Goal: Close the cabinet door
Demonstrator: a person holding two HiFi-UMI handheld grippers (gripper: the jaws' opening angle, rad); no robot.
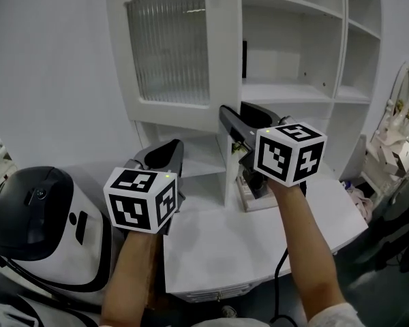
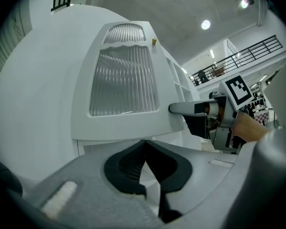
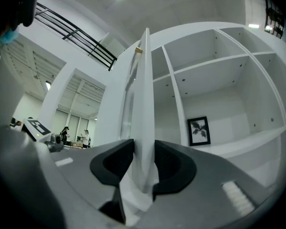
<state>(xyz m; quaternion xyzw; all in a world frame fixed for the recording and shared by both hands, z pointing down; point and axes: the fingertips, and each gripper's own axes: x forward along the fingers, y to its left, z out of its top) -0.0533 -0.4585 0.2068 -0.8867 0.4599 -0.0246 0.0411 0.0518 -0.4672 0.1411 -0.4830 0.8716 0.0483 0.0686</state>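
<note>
The white cabinet door (image 1: 167,53) with a ribbed glass panel stands swung out from the open shelves (image 1: 293,46). My right gripper (image 1: 230,114) is at the door's free edge (image 3: 144,104), low down. That edge runs deep between the jaws of the right gripper (image 3: 144,147); the pads sit close on either side and I see no firm squeeze. My left gripper (image 1: 169,148) hovers lower left, in front of the door's outer face (image 2: 124,80), apart from it. The jaws of the left gripper (image 2: 144,144) meet at the tips with nothing in them. The right gripper (image 2: 181,109) shows at the door's right edge.
The cabinet stands on a white table (image 1: 259,244). A black-and-white rounded device (image 1: 41,216) sits at the lower left. A small framed leaf picture (image 3: 199,130) leans inside a shelf. Cluttered white items (image 1: 395,148) crowd the right side. A small object (image 1: 255,193) lies by the cabinet base.
</note>
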